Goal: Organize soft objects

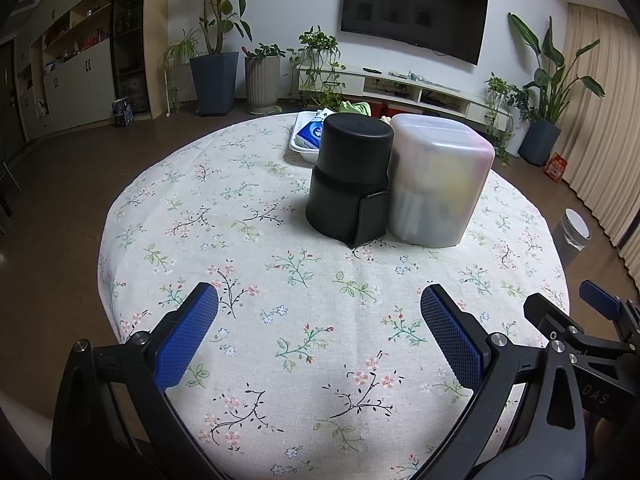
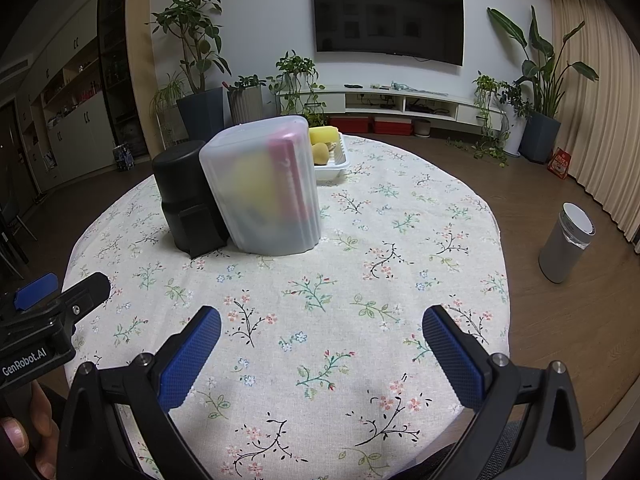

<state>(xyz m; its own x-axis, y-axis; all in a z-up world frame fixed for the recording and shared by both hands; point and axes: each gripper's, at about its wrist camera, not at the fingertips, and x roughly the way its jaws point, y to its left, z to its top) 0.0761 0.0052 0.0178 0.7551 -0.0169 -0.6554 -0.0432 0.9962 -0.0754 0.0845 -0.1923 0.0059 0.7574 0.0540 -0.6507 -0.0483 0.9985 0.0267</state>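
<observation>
The room was a living room, with a dark TV [image 2: 388,20] on the wall at 12 o'clock, potted plants [image 2: 192,32] along the wall and a grey bin [image 2: 566,242] on the wood floor at 3 o'clock. In front of me stood a round table [image 1: 280,320] under a floral cloth.

Near the table's middle, toward 12 o'clock, a black cylinder [image 1: 350,176] stood upright, with a frosted box [image 1: 438,180] touching its right side. Through the box's cloudy wall I could make out yellow and pink shapes, but not what they were. Behind the pair, at the far rim, sat a white tray [image 2: 334,166]. It held a yellow sponge [image 2: 322,134] and a blue-and-white pack [image 1: 312,132]; something green lay past it, too hidden for me to name.

My left gripper [image 1: 320,328] hovered above the cloth at 6 o'clock, its blue pads [image 1: 184,340] spread wide with nothing between them. My right gripper [image 2: 322,344] hung just beside it, at its 3 o'clock, jaws likewise wide and empty. Both were well apart from the cylinder, box and tray.
</observation>
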